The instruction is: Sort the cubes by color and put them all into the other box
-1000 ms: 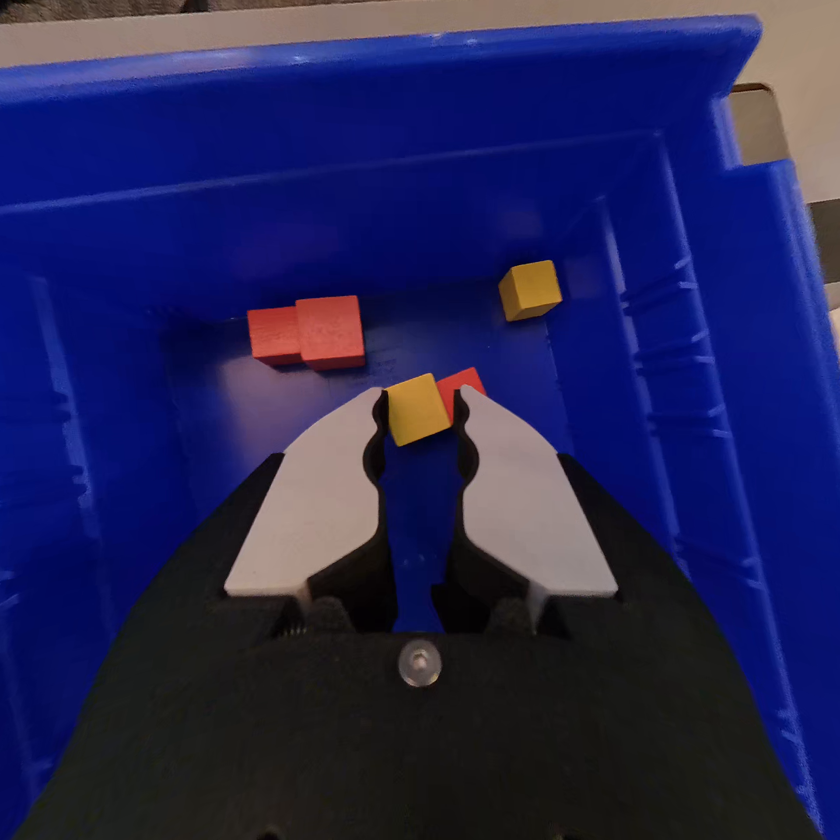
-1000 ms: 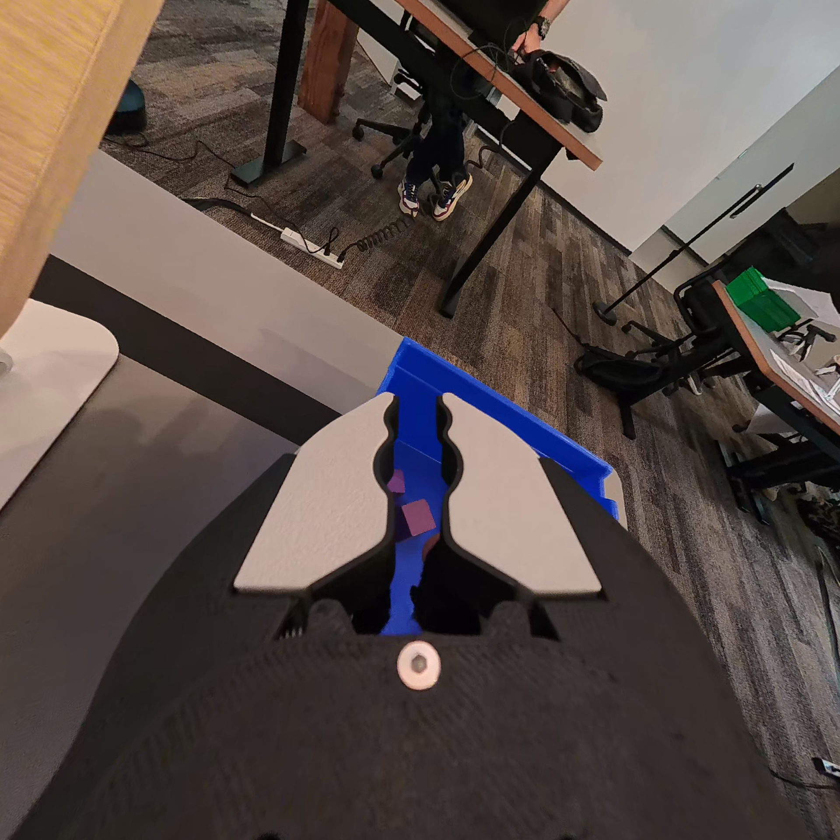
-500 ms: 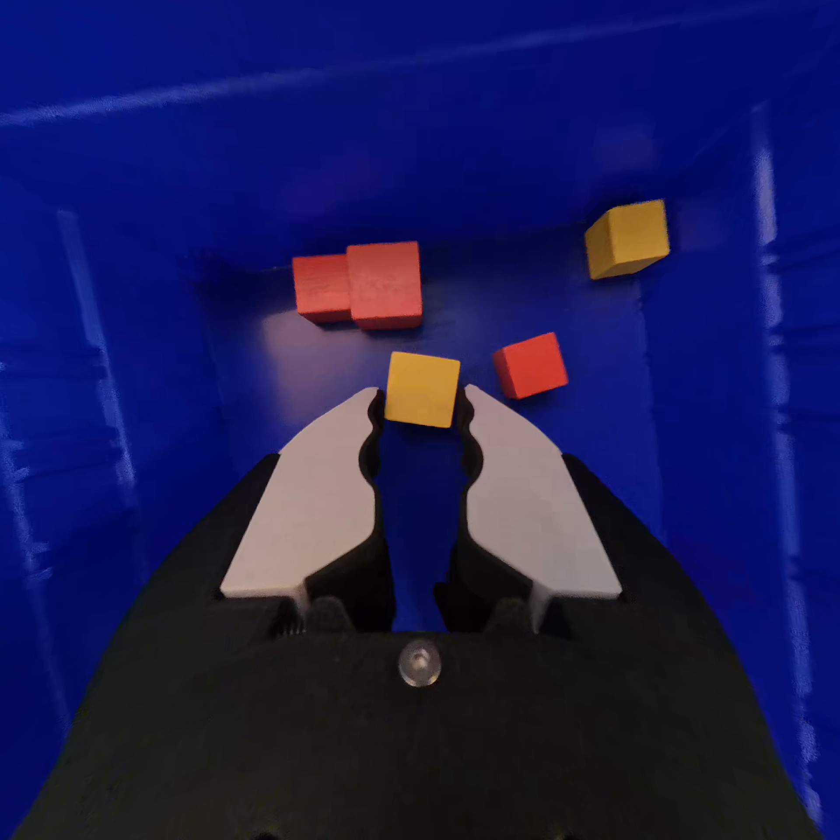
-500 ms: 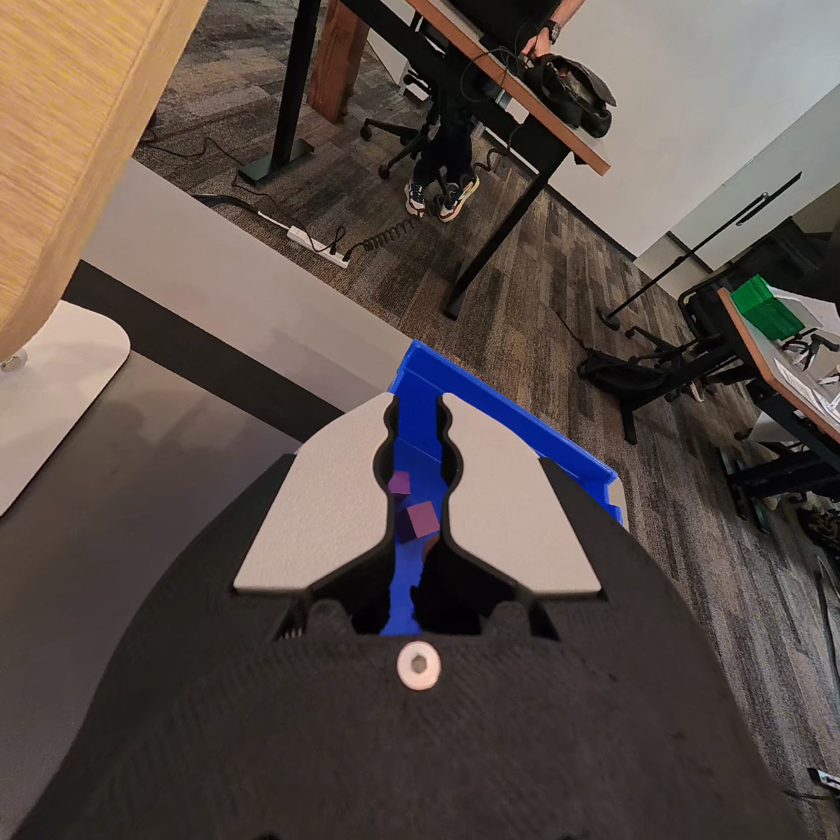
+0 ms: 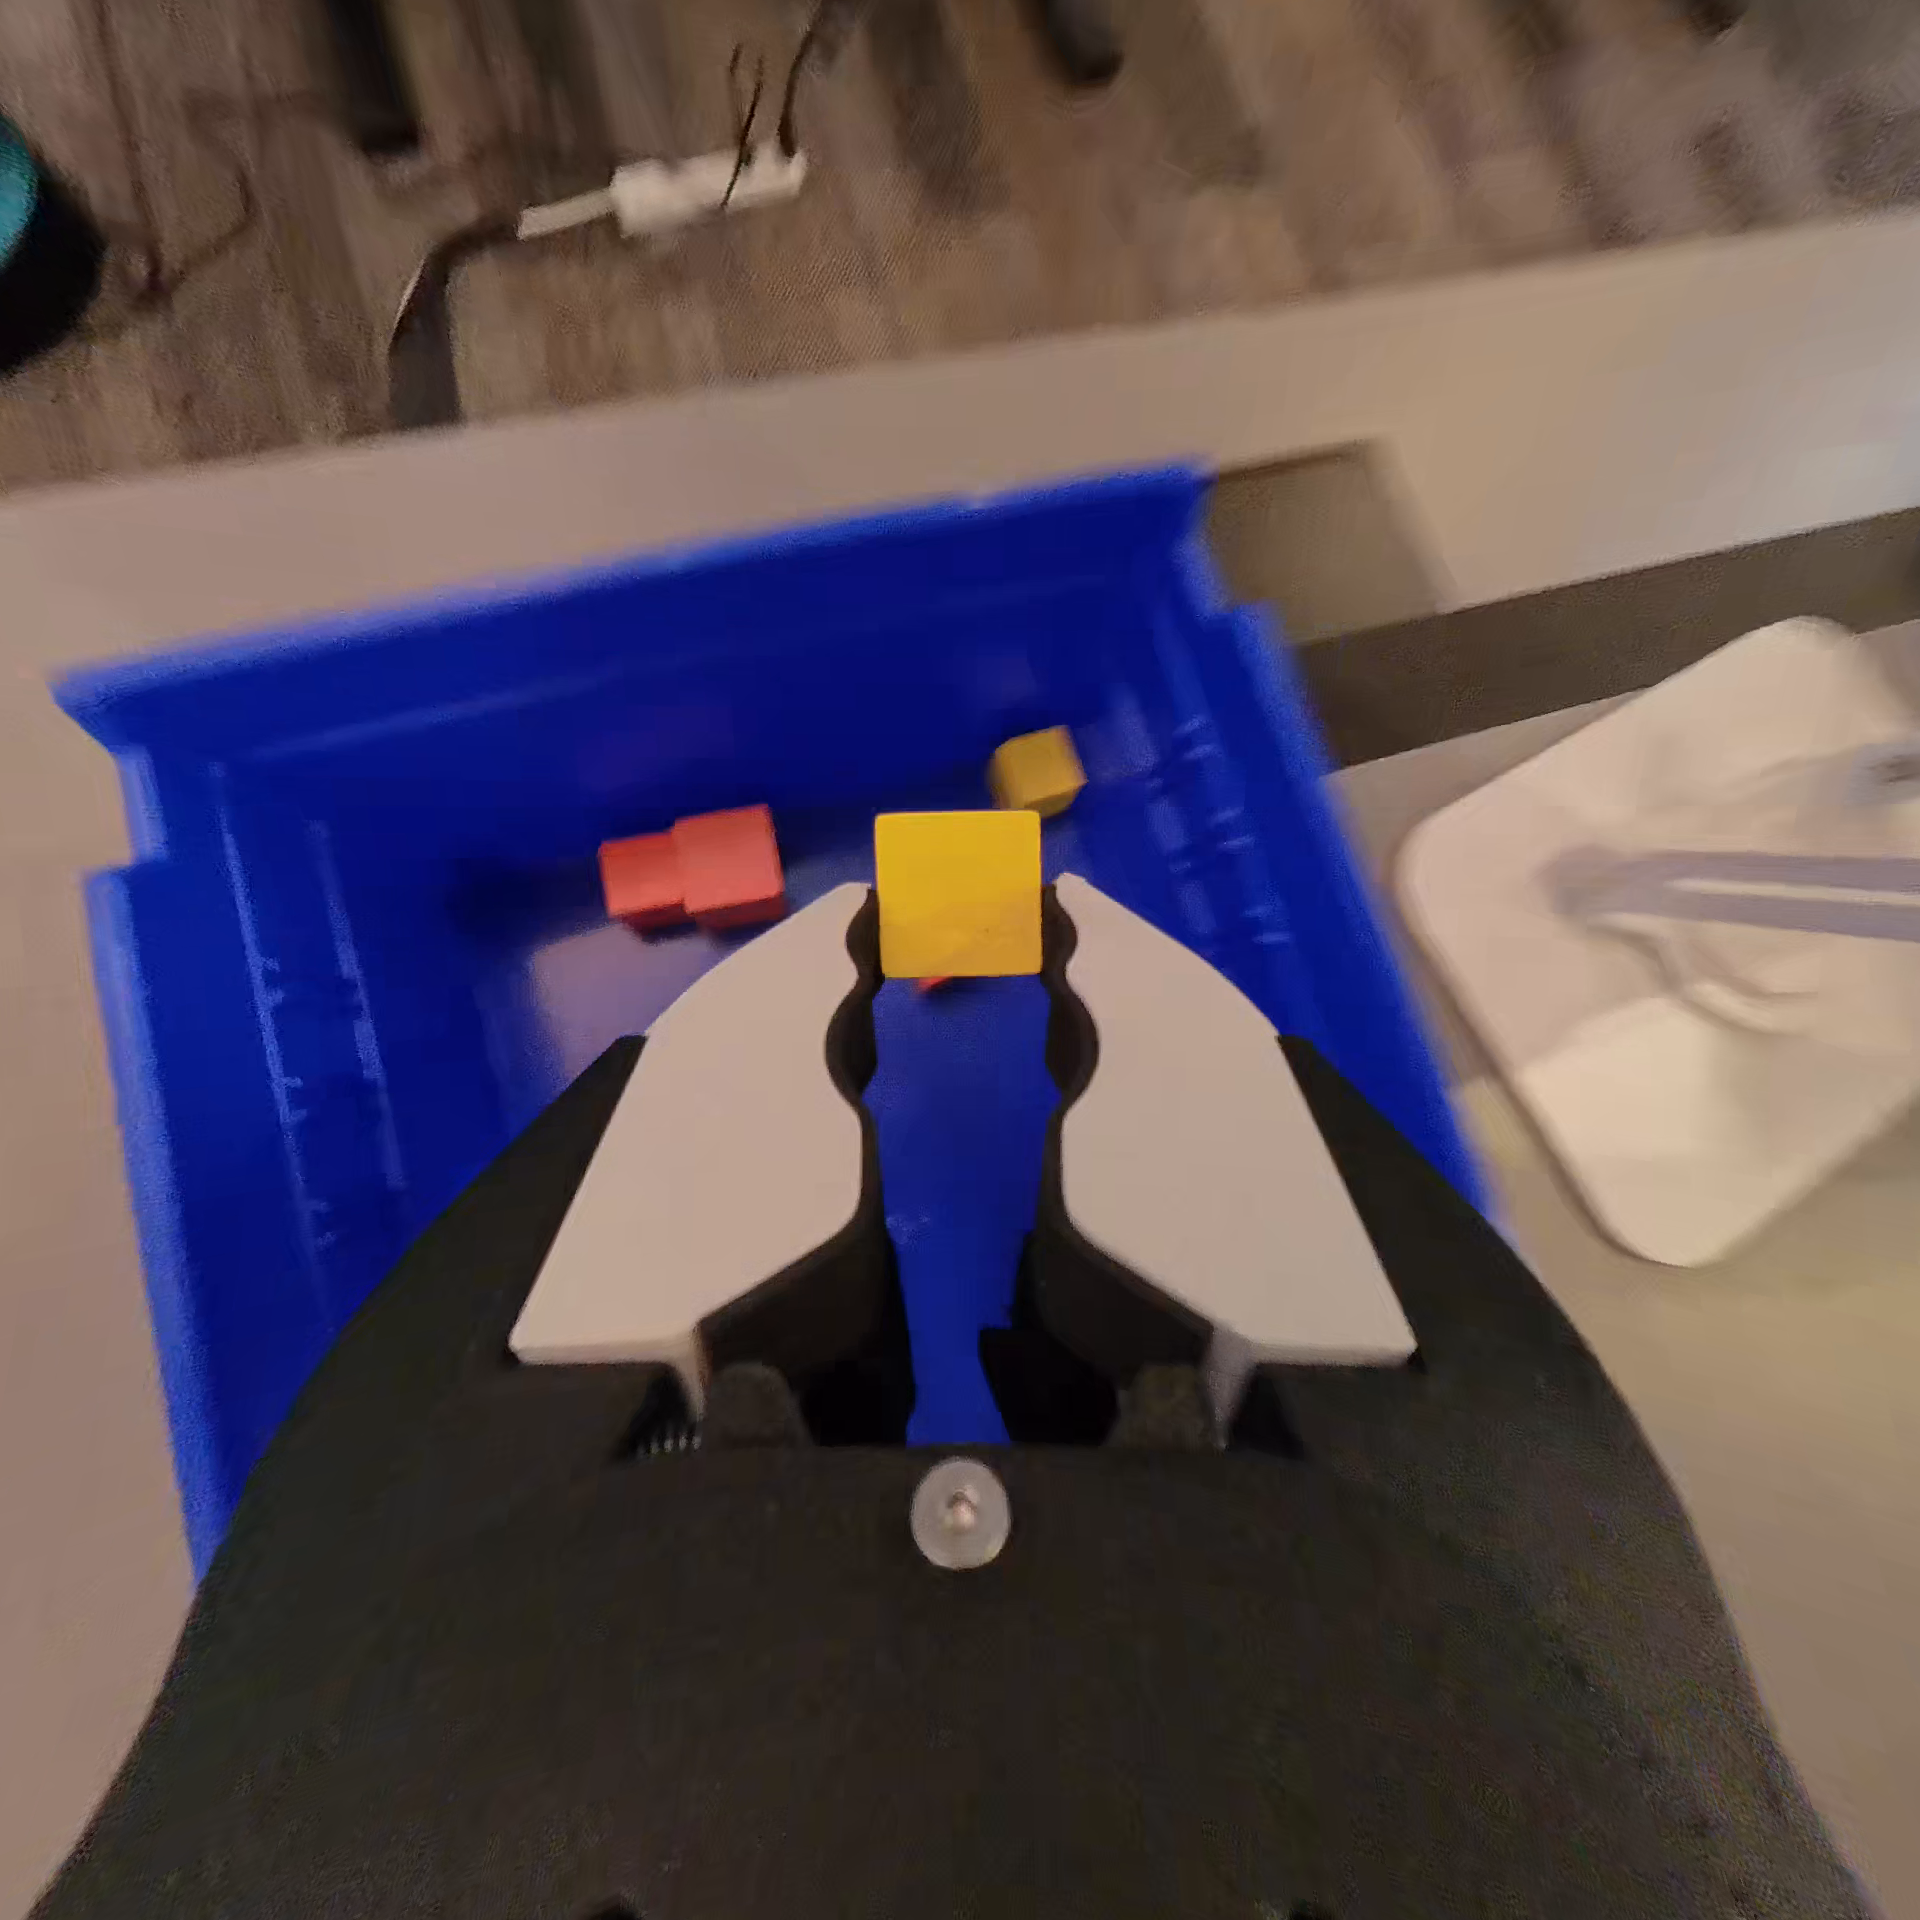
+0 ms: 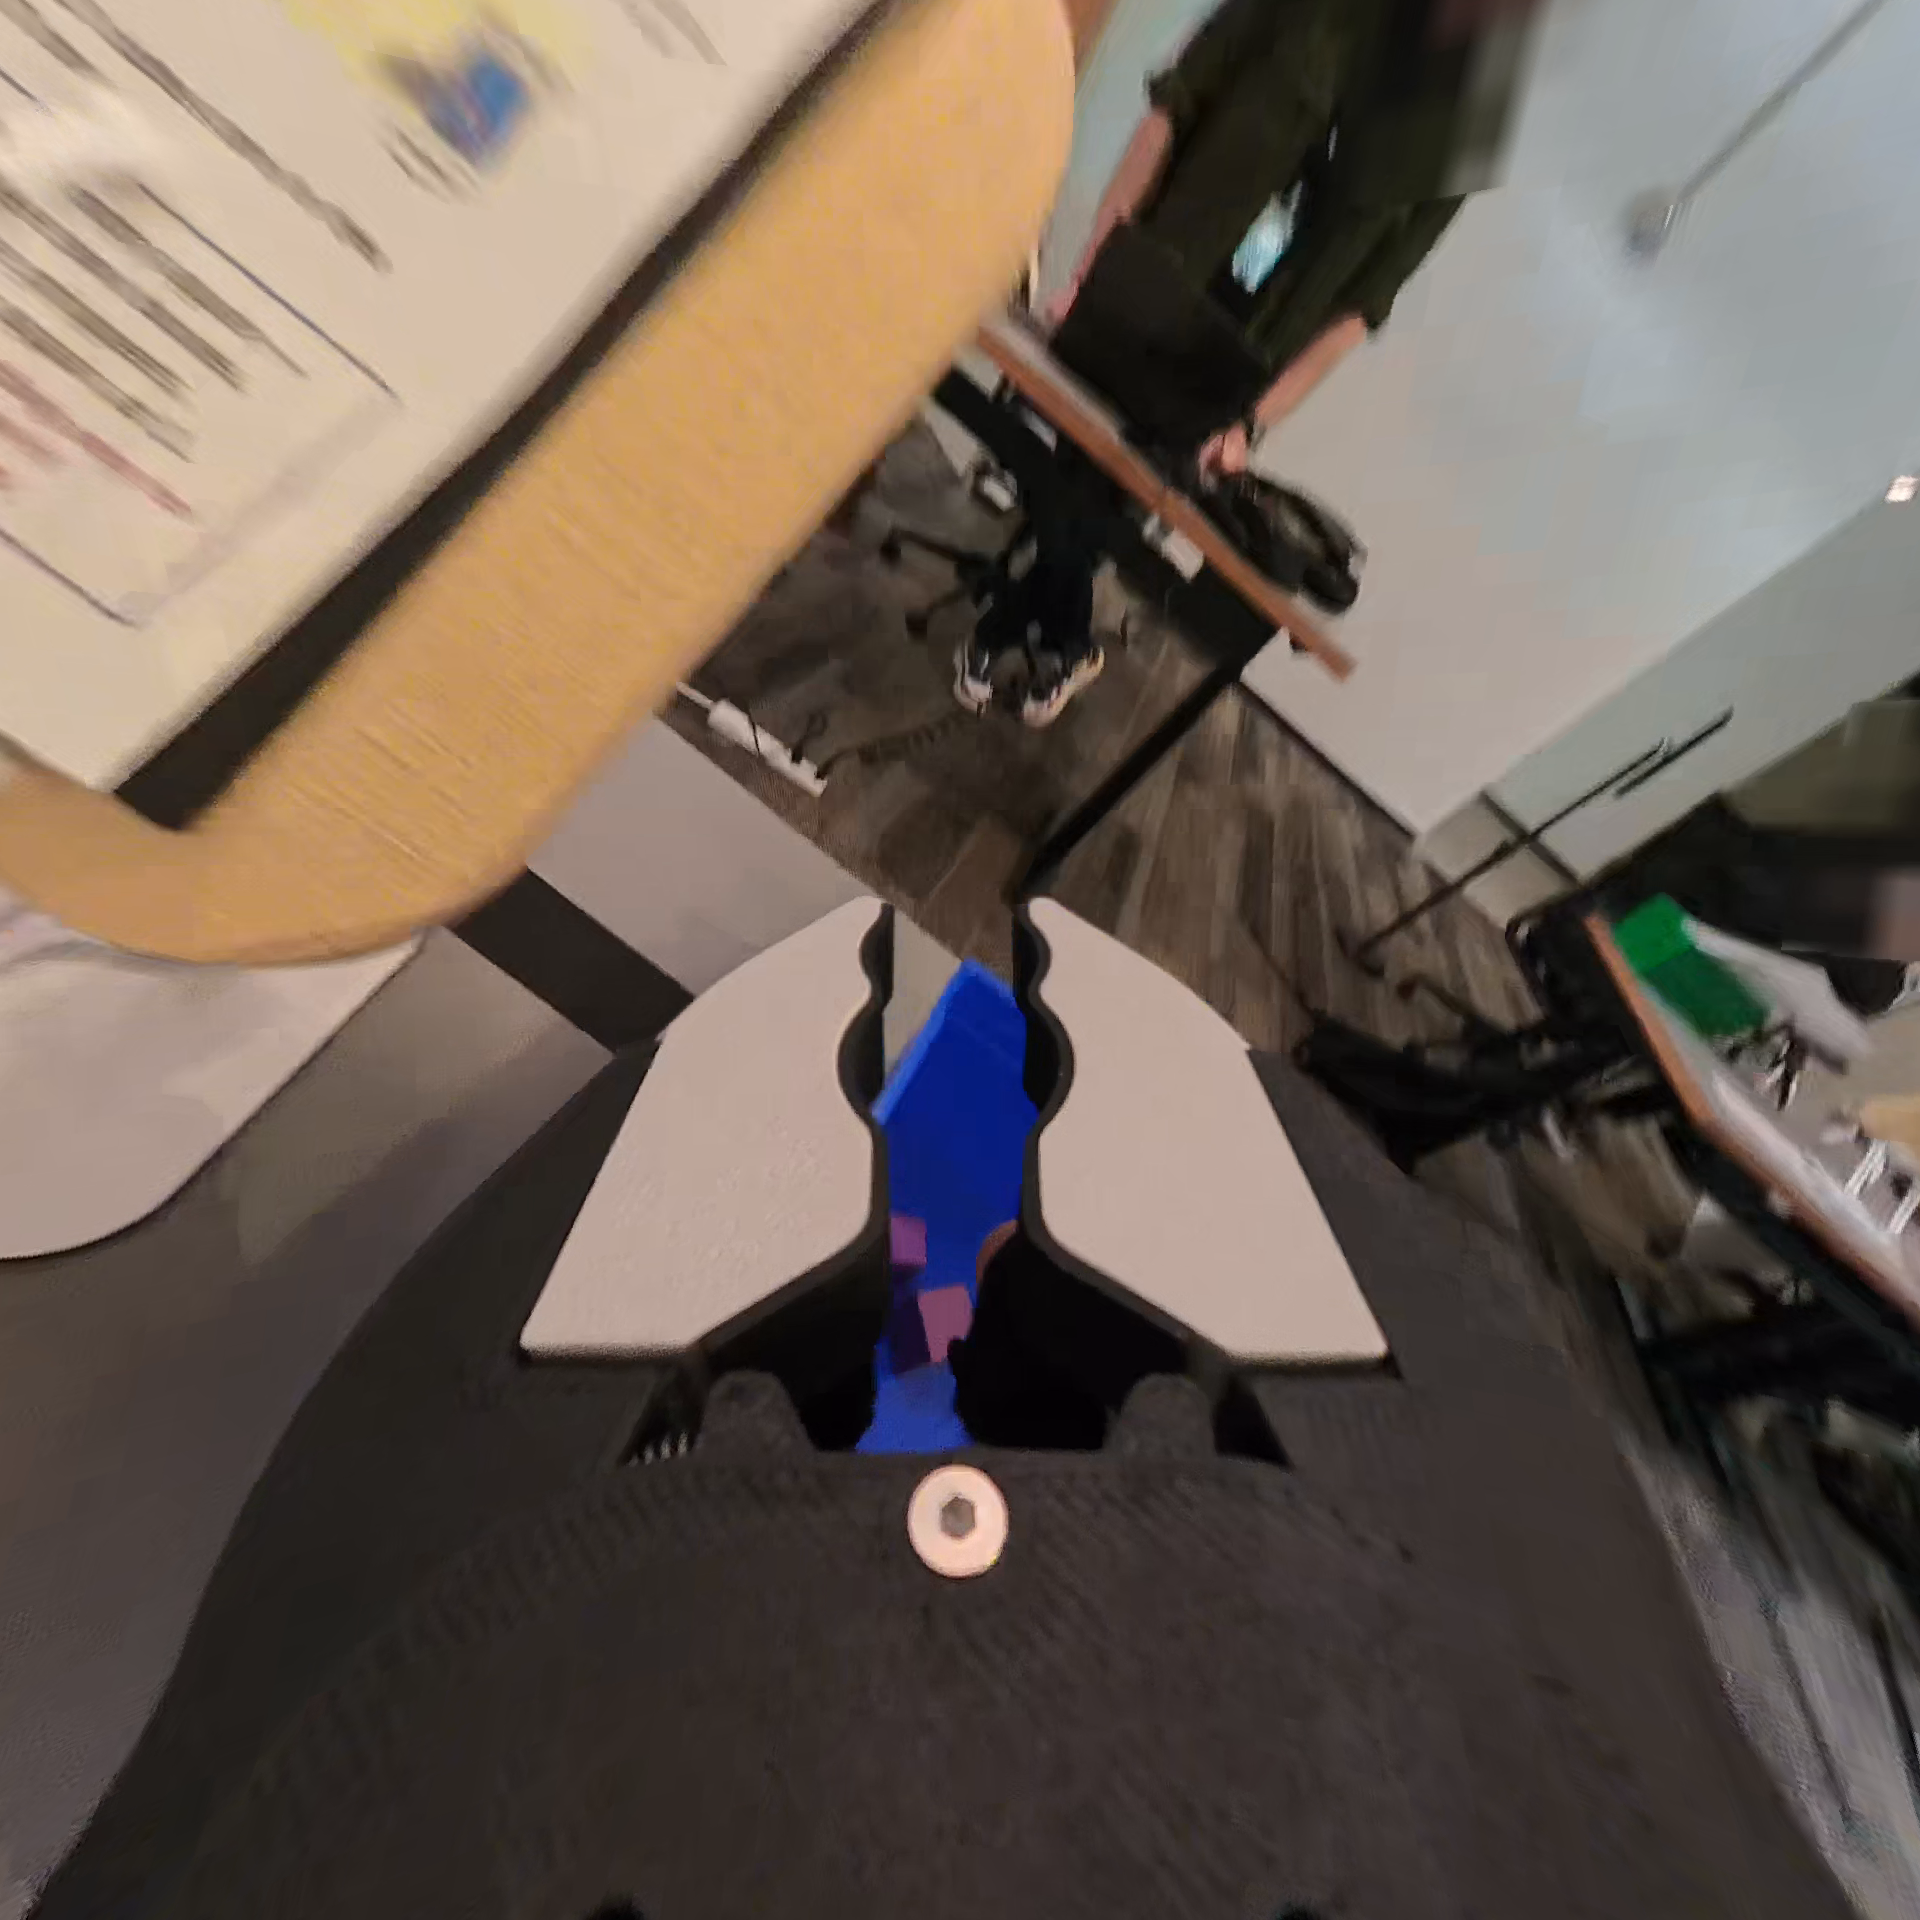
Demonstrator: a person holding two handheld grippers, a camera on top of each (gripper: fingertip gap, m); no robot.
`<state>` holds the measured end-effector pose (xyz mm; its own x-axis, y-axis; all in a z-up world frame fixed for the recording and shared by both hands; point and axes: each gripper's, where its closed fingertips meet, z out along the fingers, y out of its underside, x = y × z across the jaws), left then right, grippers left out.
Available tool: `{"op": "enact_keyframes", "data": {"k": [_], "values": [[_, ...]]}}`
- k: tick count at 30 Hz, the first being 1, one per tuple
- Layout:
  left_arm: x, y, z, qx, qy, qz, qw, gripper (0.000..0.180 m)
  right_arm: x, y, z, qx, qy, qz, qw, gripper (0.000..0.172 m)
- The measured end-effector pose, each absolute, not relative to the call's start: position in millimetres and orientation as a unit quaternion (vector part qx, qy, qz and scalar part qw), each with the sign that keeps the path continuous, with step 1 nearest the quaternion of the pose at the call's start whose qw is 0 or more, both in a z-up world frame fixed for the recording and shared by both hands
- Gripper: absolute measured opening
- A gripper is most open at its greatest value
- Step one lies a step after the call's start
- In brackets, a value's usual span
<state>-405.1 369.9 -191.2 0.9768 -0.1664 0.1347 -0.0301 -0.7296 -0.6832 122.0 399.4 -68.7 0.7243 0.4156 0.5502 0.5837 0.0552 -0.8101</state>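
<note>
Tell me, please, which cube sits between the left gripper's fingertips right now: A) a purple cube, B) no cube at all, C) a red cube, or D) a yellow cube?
D: in the left wrist view a yellow cube sits squarely between the left gripper's fingertips, raised above the blue bin, while the red cubes lie on the bin floor.

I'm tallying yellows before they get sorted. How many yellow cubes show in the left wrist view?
2: one yellow cube gripped in the left claw, another lying near the blue box's far right corner. Others may be hidden.
</note>
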Motion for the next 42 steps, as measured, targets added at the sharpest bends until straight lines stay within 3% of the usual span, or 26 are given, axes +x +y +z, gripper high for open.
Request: {"op": "enact_keyframes", "data": {"k": [6, 11, 23, 35, 42], "values": [[-324.2, 326.7, -41.4, -0.812, 0.144, -0.22, 0.521, 0.029, 63.3, 338.0, -19.1, -0.562, -0.449, -0.042, 0.693, 0.028], [-212.5, 279.0, 16.5, -0.722, 0.26, -0.324, 0.554, 0.029, -0.5, 279.6, -9.3, -0.48, -0.501, 0.01, 0.72, 0.039], [-49.2, 236.4, -13.6, -0.604, 0.318, -0.592, 0.429, 0.029, -46.6, 240.8, -22.1, -0.381, -0.526, -0.004, 0.76, 0.049], [-24.3, 225.8, -33.1, -0.59, 0.315, -0.653, 0.355, 0.029, -47.9, 239.5, -23.8, -0.353, -0.512, -0.029, 0.782, 0.031], [-32.5, 220.1, -13.9, -0.569, 0.316, -0.659, 0.376, 0.035, -37.2, 235.6, -6.8, -0.353, -0.496, -0.002, 0.794, 0.029]]}}
